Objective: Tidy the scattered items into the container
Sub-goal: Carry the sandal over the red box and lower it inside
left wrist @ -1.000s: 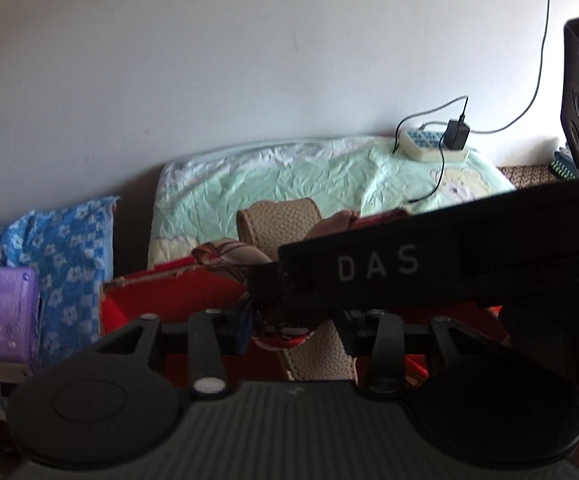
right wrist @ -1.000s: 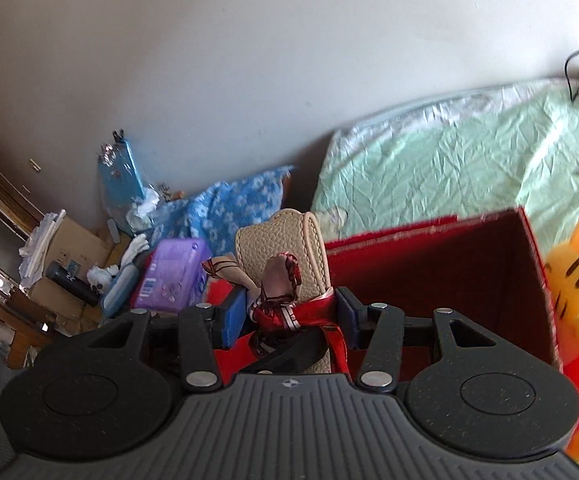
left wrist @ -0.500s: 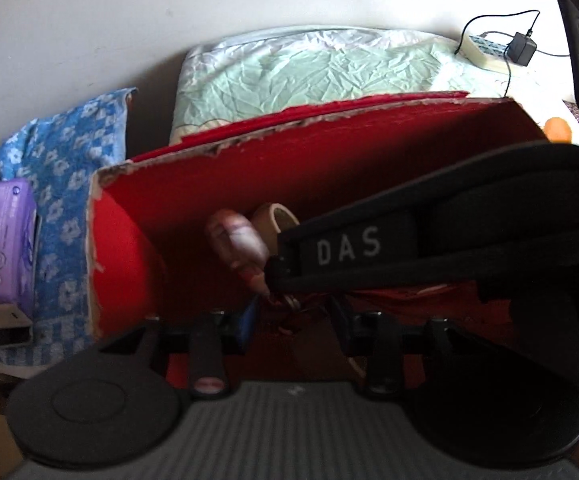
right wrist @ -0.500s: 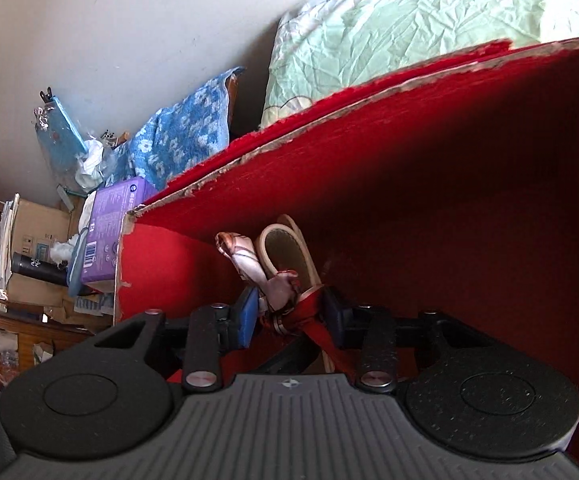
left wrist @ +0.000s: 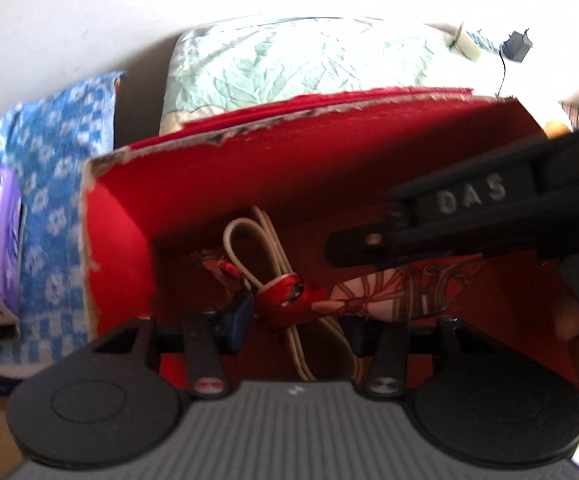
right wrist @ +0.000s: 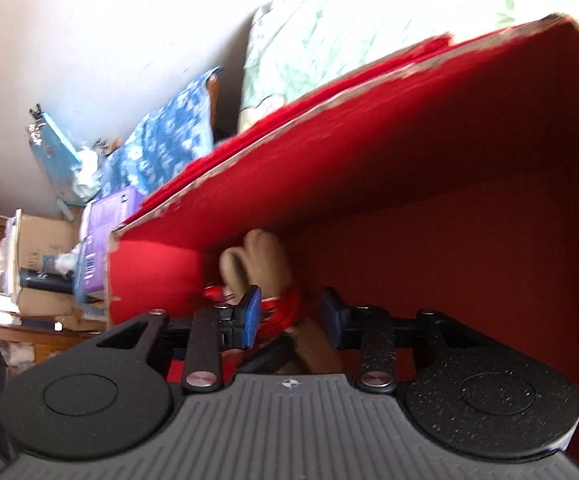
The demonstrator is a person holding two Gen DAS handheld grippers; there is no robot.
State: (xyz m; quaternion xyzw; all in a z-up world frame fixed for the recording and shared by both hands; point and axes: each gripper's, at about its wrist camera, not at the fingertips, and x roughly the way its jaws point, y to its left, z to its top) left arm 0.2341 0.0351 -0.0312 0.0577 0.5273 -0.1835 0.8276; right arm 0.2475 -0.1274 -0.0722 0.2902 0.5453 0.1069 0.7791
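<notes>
Both grippers were held inside the red box.

The left gripper and right gripper were each spread apart, nothing clamped; the beige bag with its patterned scarf was seen between the pads, extending toward 12 o'clock on the box floor.

I'm looking into a lived-in bedroom: a crumpled pale-green bedsheet, a blue floral pillow, cluttered brown cardboard boxes sitting alongside.

left wrist: close, down into red box; right wrist: same box
</notes>
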